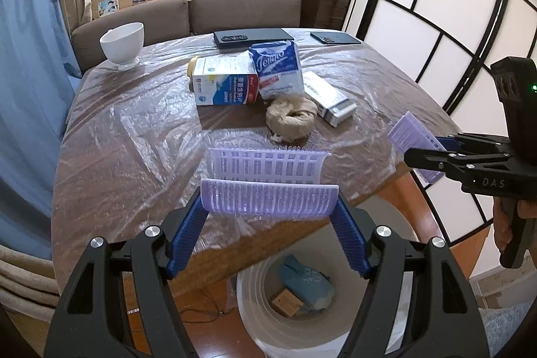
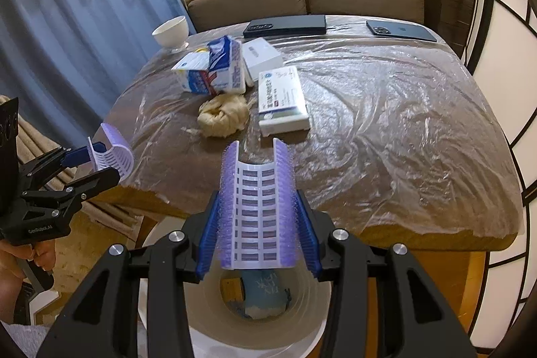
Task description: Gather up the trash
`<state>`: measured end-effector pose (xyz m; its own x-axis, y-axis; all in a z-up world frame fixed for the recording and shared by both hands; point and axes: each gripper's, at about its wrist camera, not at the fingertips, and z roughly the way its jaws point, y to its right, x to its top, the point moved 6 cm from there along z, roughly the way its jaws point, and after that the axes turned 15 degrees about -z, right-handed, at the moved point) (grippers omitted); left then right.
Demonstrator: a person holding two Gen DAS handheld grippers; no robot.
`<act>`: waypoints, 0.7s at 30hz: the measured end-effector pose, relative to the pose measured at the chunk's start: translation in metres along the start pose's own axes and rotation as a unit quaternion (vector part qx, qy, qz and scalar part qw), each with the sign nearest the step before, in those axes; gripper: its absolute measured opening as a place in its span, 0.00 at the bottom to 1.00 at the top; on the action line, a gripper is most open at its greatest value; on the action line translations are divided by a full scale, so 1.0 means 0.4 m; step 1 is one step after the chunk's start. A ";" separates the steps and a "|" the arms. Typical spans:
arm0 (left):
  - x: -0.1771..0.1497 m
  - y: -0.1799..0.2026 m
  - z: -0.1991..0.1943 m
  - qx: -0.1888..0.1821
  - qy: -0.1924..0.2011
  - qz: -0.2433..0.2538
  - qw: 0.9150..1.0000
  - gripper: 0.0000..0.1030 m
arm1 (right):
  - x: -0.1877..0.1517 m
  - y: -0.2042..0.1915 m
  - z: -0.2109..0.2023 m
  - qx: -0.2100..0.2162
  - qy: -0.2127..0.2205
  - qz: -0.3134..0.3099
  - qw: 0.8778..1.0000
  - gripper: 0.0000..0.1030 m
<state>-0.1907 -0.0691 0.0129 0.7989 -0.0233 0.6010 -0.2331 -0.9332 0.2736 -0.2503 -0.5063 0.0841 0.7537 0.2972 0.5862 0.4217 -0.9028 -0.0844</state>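
- Left gripper (image 1: 270, 207): ribbed blue pads clamp curved, bristly lilac plastic roller (image 1: 268, 195) by its ends.
- Right gripper (image 2: 256, 207): narrow grip across identical slotted roller (image 2: 256, 210), above white bin (image 2: 255, 317).

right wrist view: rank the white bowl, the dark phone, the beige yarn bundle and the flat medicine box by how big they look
Largest to smallest as they look:
1. flat medicine box
2. dark phone
3. beige yarn bundle, close to the phone, so that order is unsure
4. white bowl
The phone and bowl are farther from the camera.
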 end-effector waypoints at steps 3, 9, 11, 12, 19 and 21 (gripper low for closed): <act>-0.015 0.006 -0.008 -0.006 -0.005 0.002 1.000 0.71 | -0.010 -0.013 -0.004 0.007 -0.004 -0.002 1.000 0.41; -0.047 0.018 -0.014 -0.011 -0.017 0.012 1.000 0.71 | -0.034 -0.046 0.002 0.020 -0.017 -0.009 1.000 0.41; -0.058 0.024 -0.016 -0.012 -0.021 0.019 1.000 0.71 | -0.043 -0.054 0.004 0.022 -0.022 -0.011 0.999 0.41; -0.063 0.027 -0.016 -0.012 -0.023 0.022 0.999 0.71 | -0.048 -0.058 0.006 0.024 -0.025 -0.012 0.999 0.41; -0.096 0.046 -0.009 -0.020 -0.040 0.043 0.998 0.71 | -0.076 -0.072 0.017 0.026 -0.042 -0.012 0.999 0.41; -0.105 0.052 -0.006 -0.019 -0.044 0.051 0.998 0.71 | -0.084 -0.075 0.020 0.026 -0.047 -0.013 0.999 0.41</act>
<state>-0.2305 -0.0866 -0.0049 0.8156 -0.1498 0.5589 -0.3341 -0.9105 0.2436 -0.2842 -0.4869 0.0602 0.7851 0.3495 0.5113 0.4646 -0.8783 -0.1131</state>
